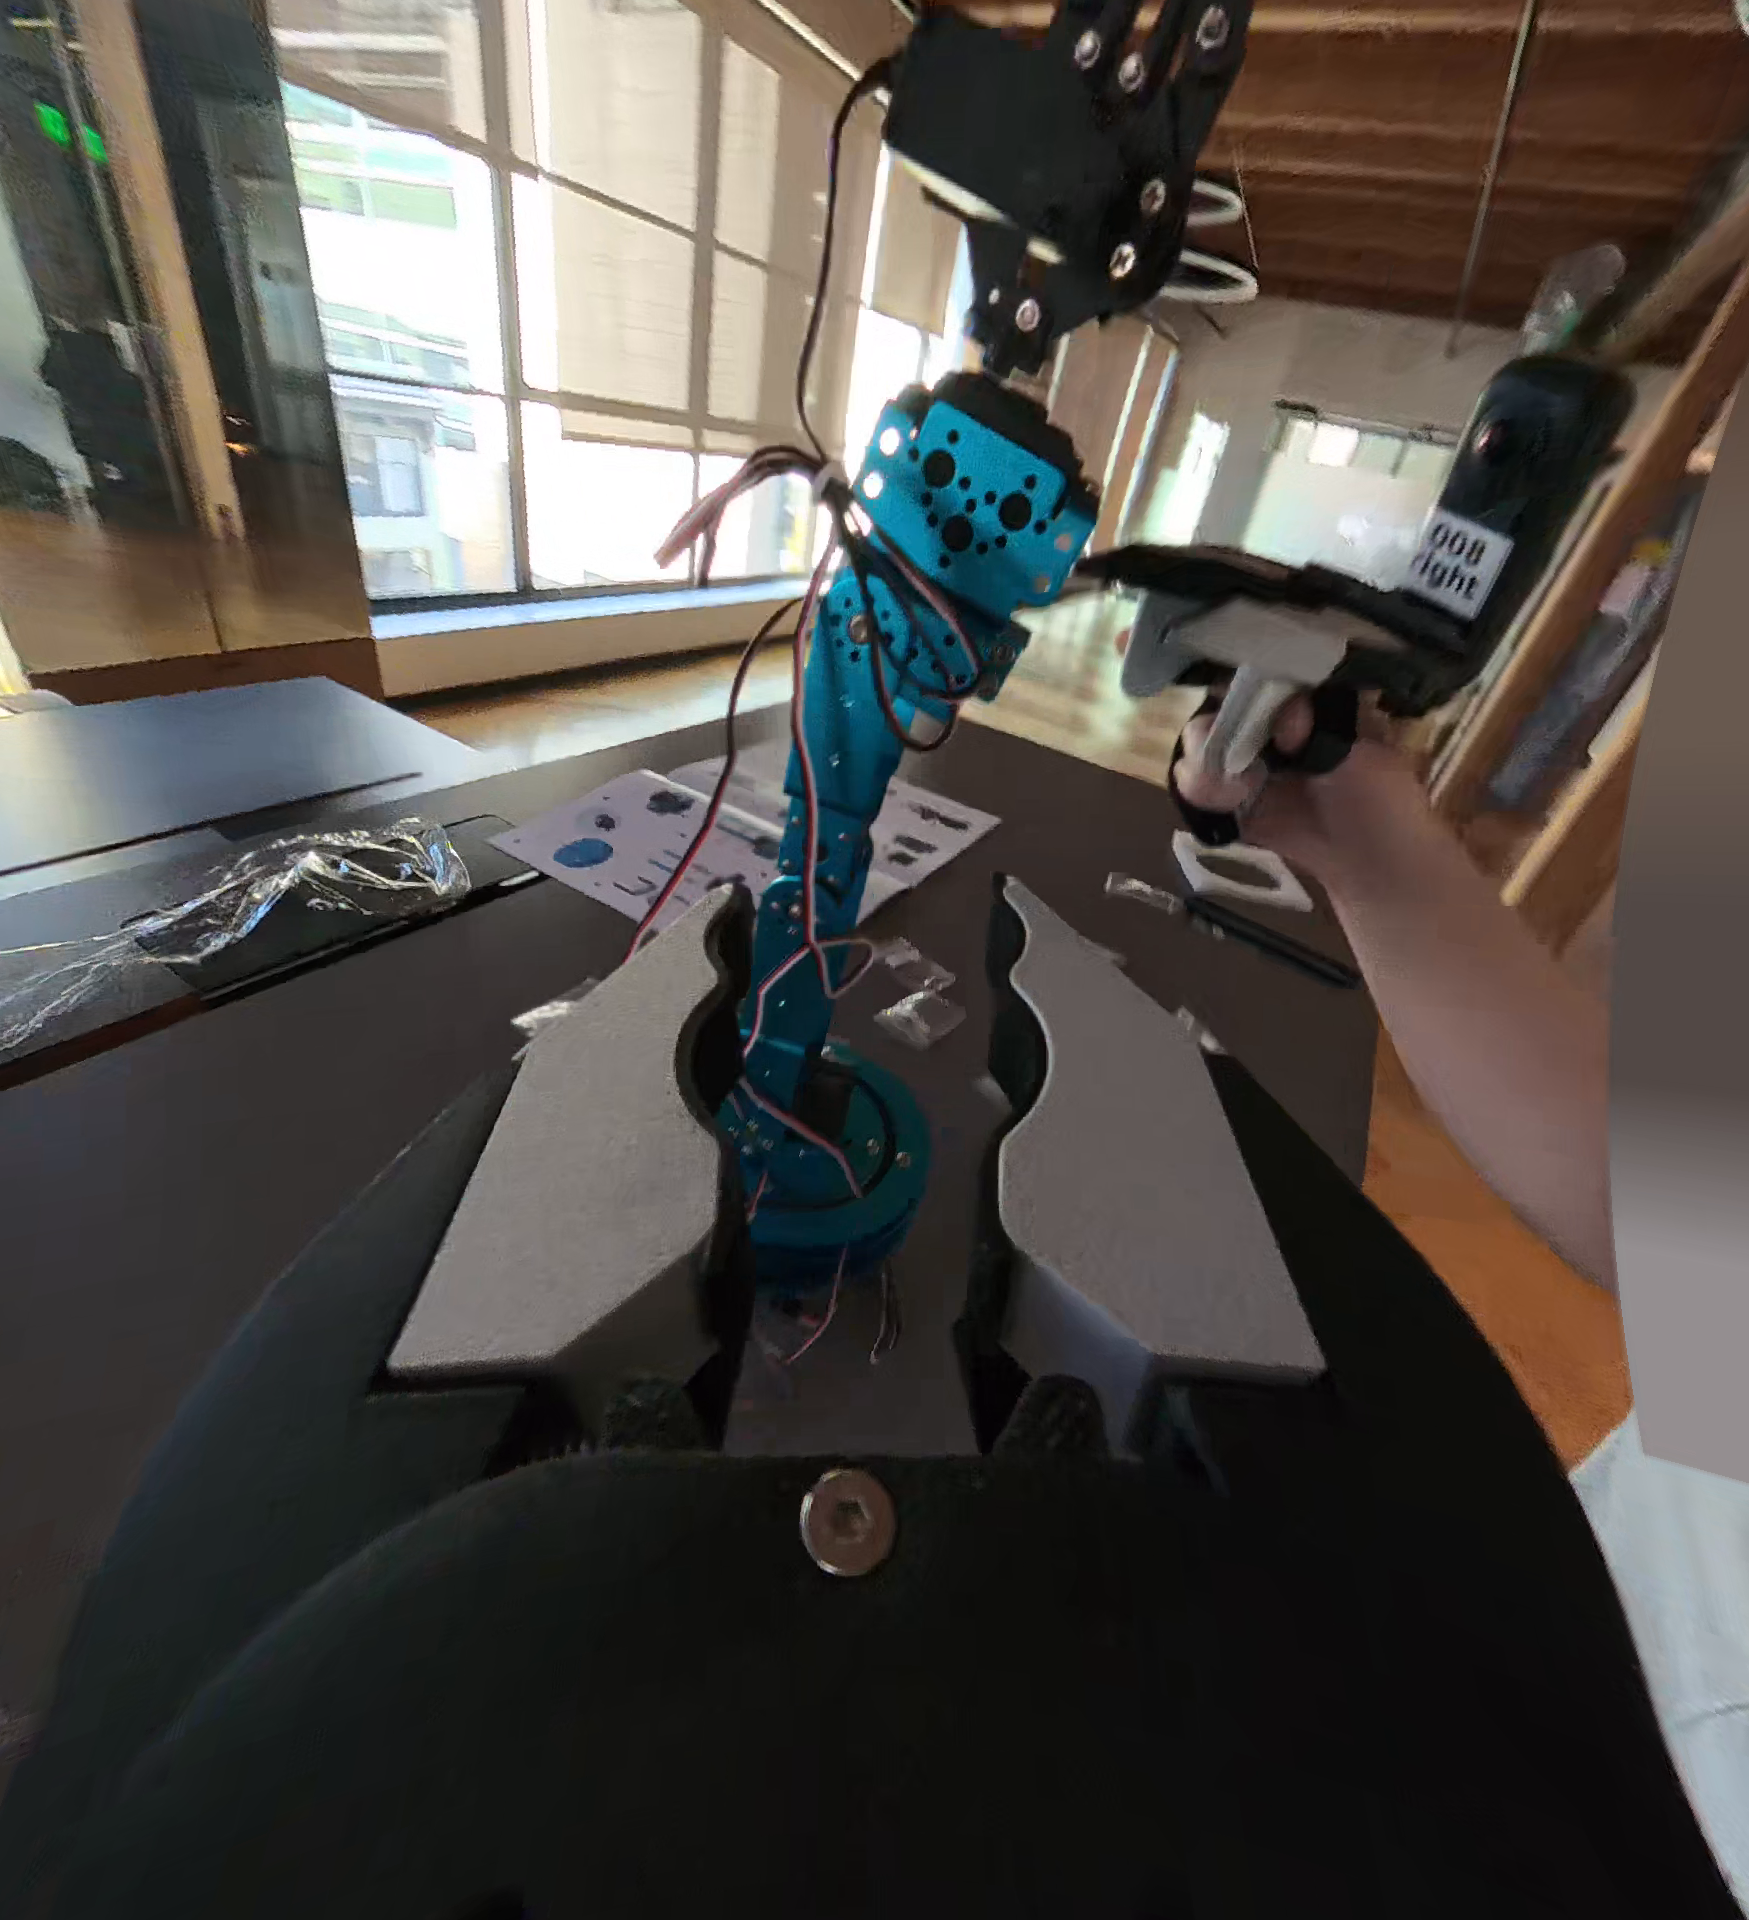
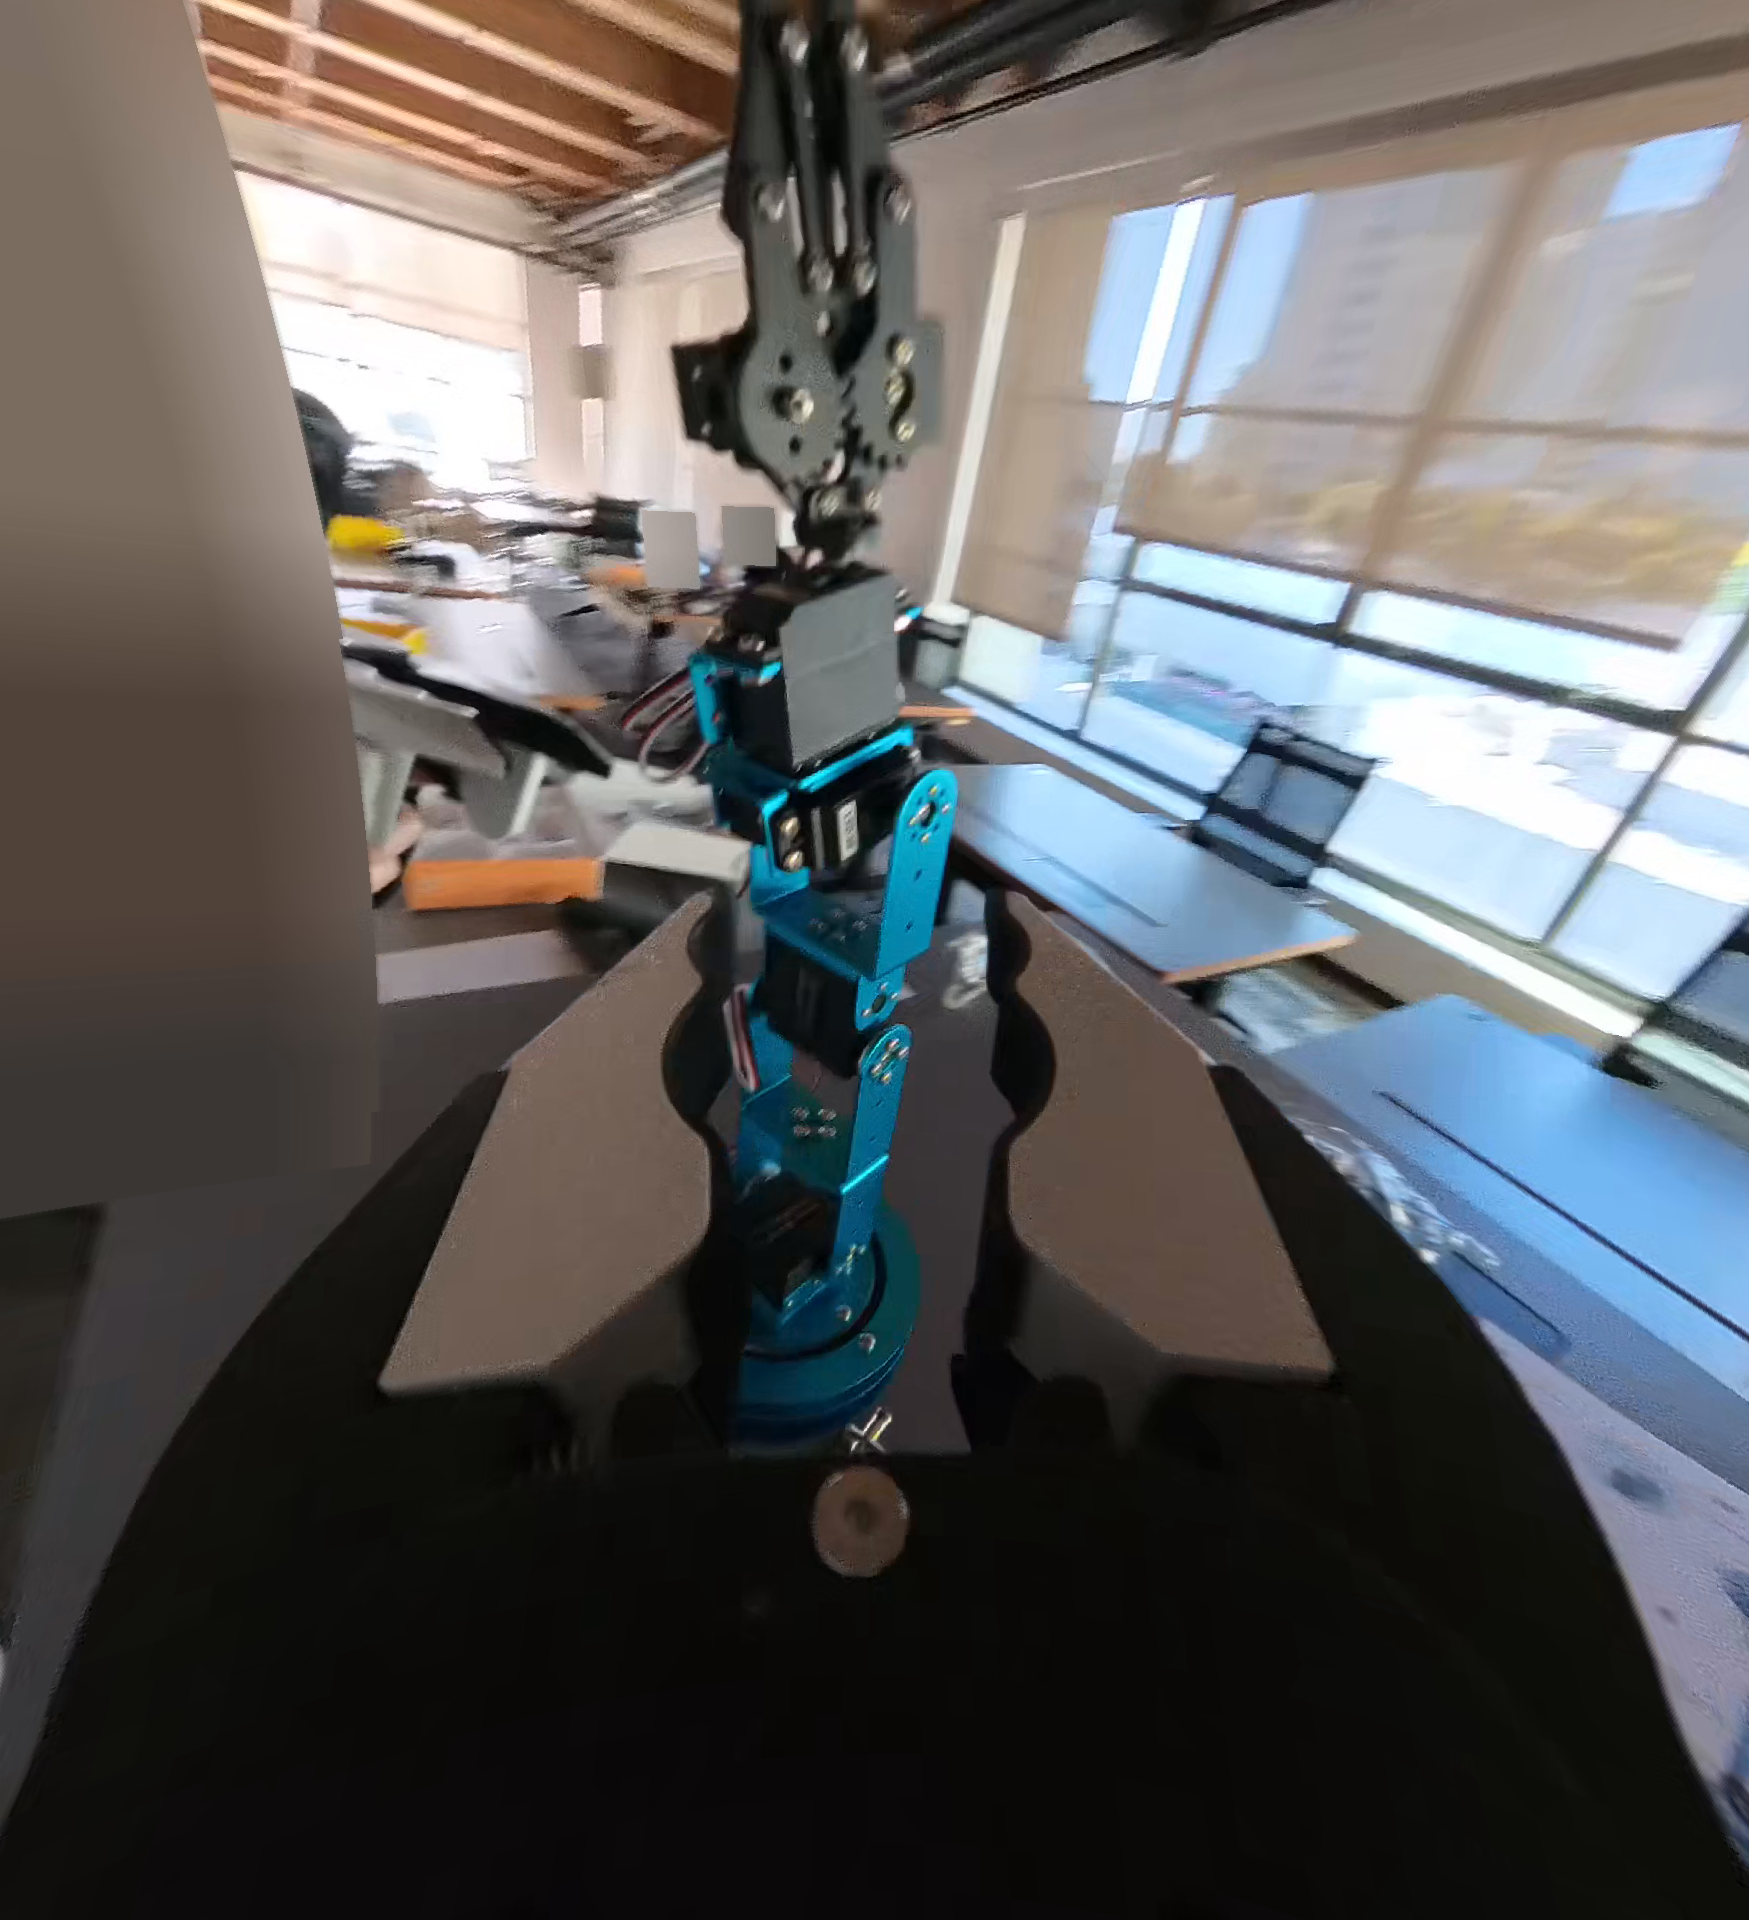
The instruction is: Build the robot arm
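Observation:
A small blue metal robot arm [image 1: 963,499] stands upright on a round blue base [image 1: 828,1174] on a dark table [image 1: 226,1195]. A black claw [image 1: 1088,156] tops it, and red, white and black wires hang down its side. My left gripper [image 1: 870,899] is open, with the arm's base and lower links between its grey fingers. My right gripper [image 2: 854,906] is open too, with the arm [image 2: 828,1143] standing between its fingers. In the left wrist view the right gripper [image 1: 1109,571], held in a hand, has its tips beside the arm's upper bracket. The left gripper [image 2: 537,738] shows blurred at the left.
A printed paper sheet [image 1: 641,831], crumpled clear plastic wrap [image 1: 226,904], small clear bags [image 1: 917,997], a white flat part [image 1: 1244,873] and a thin black tool [image 1: 1275,945] lie on the table. An orange box [image 2: 496,883], more desks [image 2: 1140,883] and windows are behind.

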A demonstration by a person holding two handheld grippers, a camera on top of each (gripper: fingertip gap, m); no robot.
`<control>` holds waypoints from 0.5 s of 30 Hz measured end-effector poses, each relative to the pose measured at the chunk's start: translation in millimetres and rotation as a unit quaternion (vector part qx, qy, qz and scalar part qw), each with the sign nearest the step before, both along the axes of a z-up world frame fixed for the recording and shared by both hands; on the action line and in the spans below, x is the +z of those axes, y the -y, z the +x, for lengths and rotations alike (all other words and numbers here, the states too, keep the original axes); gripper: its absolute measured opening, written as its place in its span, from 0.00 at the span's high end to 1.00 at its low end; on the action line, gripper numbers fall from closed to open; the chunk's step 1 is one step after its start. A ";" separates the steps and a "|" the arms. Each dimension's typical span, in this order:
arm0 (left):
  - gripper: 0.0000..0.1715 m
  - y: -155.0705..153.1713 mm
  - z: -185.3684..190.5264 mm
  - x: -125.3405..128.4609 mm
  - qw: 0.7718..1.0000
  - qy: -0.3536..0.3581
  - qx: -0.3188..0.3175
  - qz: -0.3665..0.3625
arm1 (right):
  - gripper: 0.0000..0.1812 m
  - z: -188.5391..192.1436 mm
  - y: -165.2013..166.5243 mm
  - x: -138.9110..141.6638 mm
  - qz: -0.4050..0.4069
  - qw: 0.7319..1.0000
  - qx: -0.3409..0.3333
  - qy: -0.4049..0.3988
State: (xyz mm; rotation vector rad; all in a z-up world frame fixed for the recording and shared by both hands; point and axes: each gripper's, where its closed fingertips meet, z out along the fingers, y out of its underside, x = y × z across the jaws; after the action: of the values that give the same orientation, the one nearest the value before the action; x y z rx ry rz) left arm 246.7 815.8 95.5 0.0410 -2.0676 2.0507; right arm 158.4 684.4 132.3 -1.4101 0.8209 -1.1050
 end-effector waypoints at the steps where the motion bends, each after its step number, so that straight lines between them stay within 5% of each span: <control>1: 0.75 4.3 -6.9 2.9 1.000 -0.005 0.010 -0.007 | 0.74 2.9 2.7 -3.3 -0.001 1.000 0.025 -0.006; 6: 0.72 22.5 -32.1 27.8 0.997 0.030 0.065 -0.005 | 0.70 33.1 3.3 -13.4 0.015 0.985 0.170 -0.034; 11: 0.71 41.7 -50.9 72.2 0.984 0.105 0.140 -0.034 | 0.64 73.1 -12.9 -42.9 0.044 0.963 0.260 -0.062; 15: 0.68 66.9 -55.7 77.7 0.973 0.125 0.193 -0.015 | 0.67 87.0 -35.8 -63.6 0.040 0.947 0.310 -0.082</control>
State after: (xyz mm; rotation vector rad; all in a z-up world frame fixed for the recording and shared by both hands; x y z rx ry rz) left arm 191.0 748.9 173.2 0.2063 -2.3291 2.4213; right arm 245.4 720.2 68.7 -1.5551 0.4695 -0.4717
